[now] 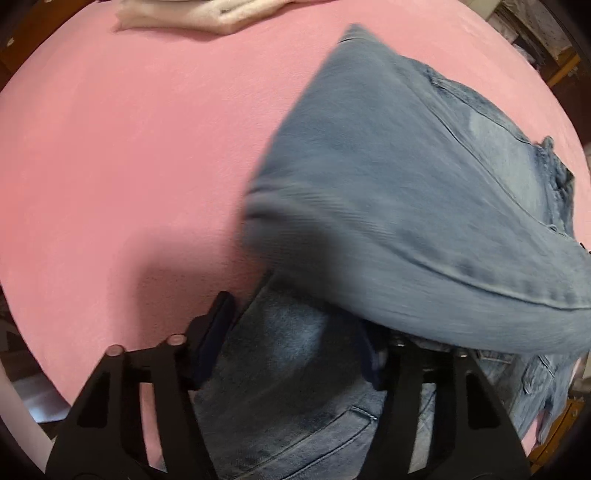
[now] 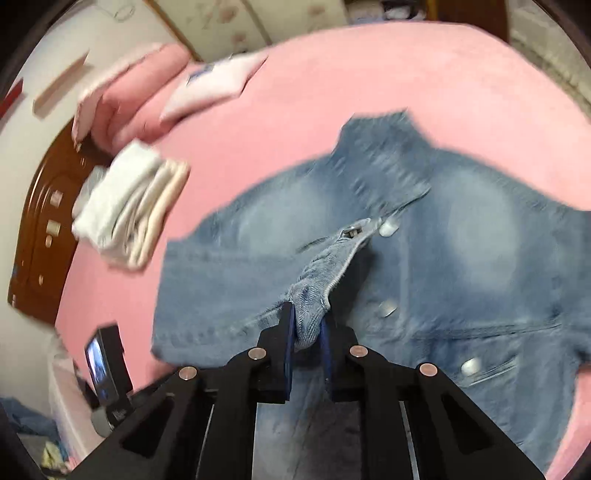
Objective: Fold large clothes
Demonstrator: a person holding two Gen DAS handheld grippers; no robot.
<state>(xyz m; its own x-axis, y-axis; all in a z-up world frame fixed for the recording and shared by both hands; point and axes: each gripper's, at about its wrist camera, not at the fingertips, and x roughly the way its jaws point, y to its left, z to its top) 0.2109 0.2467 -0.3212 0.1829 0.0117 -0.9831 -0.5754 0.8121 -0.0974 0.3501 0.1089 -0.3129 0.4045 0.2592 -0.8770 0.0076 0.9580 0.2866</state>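
A blue denim jacket (image 2: 461, 266) lies front-up on the pink bed sheet (image 2: 332, 92), with metal buttons showing. My right gripper (image 2: 308, 328) is shut on a bunched fold of the jacket's front edge and holds it just above the rest. In the left wrist view a denim sleeve or flap (image 1: 406, 192) hangs lifted and blurred across the right side. My left gripper (image 1: 295, 343) is open, its fingers (image 1: 216, 332) straddling a denim part (image 1: 288, 387) below it.
A stack of folded white and cream clothes (image 2: 129, 206) lies on the sheet at the left, also at the top of the left wrist view (image 1: 192, 14). Pink pillows (image 2: 155, 96) and a wooden headboard (image 2: 44, 229) stand beyond. A small black device (image 2: 107, 365) sits by the bed edge.
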